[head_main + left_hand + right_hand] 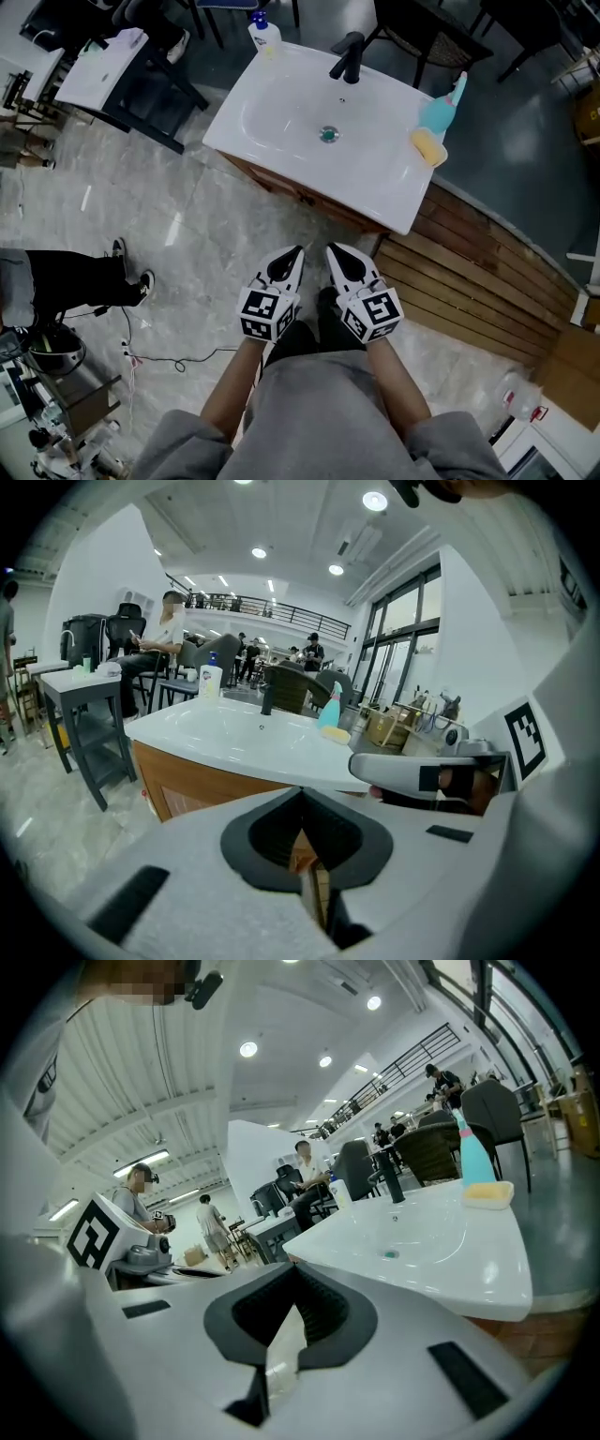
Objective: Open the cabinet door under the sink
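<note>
A white sink (281, 122) with a black faucet (349, 56) sits on a wooden cabinet (309, 199), whose front shows only as a thin strip under the basin's near edge. Both grippers are held close to my body, side by side, pointing at that front from a short way off. My left gripper (294, 253) is shut with nothing in it, and so is my right gripper (333, 251). In the left gripper view, the cabinet's brown front (187, 785) lies beyond the left gripper (303, 803). The right gripper (293, 1279) faces the basin's rim (487, 1279).
On the sink stand a soap bottle (263, 33), a teal bottle (441, 112) and a yellow sponge (428, 147). Wooden decking (478, 272) runs along the right. A dark table (141, 84) stands back left. A person's legs (84, 281) and a cable (159, 356) are at the left.
</note>
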`<state>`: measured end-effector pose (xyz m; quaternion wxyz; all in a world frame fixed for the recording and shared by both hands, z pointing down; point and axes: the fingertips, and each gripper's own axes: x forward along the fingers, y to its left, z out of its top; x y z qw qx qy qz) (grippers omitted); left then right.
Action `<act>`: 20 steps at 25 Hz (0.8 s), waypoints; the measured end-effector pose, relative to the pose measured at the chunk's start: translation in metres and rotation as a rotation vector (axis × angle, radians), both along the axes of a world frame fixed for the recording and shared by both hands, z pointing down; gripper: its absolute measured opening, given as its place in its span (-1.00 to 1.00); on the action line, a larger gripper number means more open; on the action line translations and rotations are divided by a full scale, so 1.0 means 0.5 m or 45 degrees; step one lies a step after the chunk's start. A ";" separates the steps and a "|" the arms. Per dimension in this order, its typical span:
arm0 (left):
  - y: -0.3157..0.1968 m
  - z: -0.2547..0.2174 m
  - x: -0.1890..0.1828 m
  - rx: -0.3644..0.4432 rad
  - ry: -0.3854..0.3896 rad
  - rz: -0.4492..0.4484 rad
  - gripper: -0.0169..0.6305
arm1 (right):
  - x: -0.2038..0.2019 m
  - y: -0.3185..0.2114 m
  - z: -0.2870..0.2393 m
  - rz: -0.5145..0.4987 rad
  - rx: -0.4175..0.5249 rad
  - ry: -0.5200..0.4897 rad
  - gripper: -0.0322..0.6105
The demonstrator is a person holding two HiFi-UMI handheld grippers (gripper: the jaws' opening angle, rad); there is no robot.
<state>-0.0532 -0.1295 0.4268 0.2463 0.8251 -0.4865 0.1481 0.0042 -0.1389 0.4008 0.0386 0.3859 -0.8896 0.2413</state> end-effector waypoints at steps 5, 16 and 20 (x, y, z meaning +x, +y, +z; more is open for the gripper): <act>-0.031 0.054 -0.015 -0.043 -0.015 -0.021 -0.92 | -0.011 -0.029 0.058 0.011 -0.067 -0.024 -0.87; -0.092 0.172 -0.050 -0.075 -0.025 0.013 -0.92 | -0.047 -0.094 0.183 0.098 -0.141 -0.027 -0.88; -0.113 0.204 -0.065 -0.078 -0.017 0.016 -0.92 | -0.061 -0.108 0.231 0.137 -0.193 -0.044 -0.87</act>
